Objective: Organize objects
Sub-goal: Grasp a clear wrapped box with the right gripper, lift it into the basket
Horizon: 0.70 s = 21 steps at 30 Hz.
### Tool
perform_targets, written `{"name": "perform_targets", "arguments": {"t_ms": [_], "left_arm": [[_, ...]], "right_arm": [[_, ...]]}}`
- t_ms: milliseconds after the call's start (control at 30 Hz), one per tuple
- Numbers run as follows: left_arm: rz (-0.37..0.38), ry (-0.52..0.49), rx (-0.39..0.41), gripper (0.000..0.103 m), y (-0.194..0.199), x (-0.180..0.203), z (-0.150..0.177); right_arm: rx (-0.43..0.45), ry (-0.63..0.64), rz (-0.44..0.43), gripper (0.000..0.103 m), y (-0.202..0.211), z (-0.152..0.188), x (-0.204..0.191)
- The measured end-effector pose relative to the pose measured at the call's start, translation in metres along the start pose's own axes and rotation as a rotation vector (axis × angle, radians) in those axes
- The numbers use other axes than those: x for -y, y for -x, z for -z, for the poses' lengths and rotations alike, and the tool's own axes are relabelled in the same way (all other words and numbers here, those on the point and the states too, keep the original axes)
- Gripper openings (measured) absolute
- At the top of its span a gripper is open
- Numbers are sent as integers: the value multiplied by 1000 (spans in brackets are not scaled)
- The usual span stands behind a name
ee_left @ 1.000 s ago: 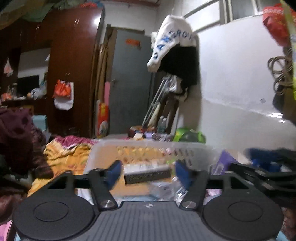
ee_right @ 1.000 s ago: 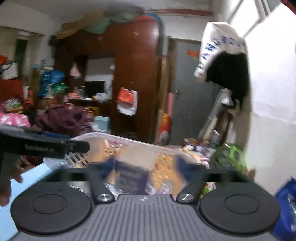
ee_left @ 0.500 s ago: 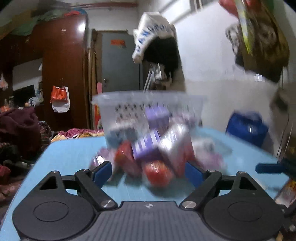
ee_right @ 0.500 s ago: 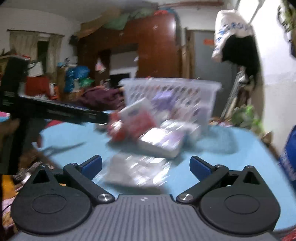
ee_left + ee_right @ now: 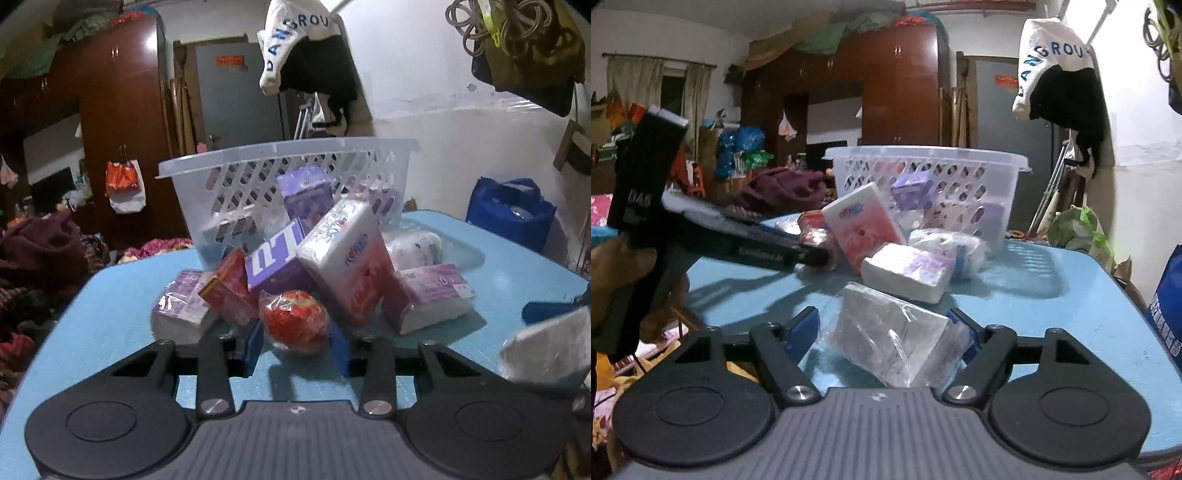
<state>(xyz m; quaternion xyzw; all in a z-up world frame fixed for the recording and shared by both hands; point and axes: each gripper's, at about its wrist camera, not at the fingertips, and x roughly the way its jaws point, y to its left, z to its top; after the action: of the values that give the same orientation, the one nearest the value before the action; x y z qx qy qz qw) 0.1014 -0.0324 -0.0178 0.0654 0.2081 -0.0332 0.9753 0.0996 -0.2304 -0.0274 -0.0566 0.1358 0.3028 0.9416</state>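
Cluttered bedroom surroundings frame a light-blue table that carries a heap of packaged goods in front of a white perforated basket at its far side.

Red wrapped ball: lies at the near edge of the heap, between the fingers of the left gripper. The jaws have just been closing and now stand narrow against its sides. It looks light and compressible, and its film wrap is likely slippery; grip across its widest part with moderate force.

Clear-wrapped tissue pack: lies alone on the near table, between the fingers of the right gripper. These jaws have also just been closing; the right pad touches the pack's end, while a gap remains at the left pad. The pack looks soft and light; hold it across its short ends.

Behind both, a pink tissue pack leans on a purple box.
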Motion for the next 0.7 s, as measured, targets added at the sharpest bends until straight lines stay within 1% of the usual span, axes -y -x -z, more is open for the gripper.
{"name": "perform_targets", "arguments": {"t_ms": [267,533,700], "left_arm": [[15,66,88,43,25,-18,4],[29,102,99,43,28,-28,5],[34,108,109,43,30,-30,5]], "right_arm": [[46,-23,32,78,8,-8,14],[69,-34,66,78,5,-19,31],[87,-34,77,77,3,-25,41]]}}
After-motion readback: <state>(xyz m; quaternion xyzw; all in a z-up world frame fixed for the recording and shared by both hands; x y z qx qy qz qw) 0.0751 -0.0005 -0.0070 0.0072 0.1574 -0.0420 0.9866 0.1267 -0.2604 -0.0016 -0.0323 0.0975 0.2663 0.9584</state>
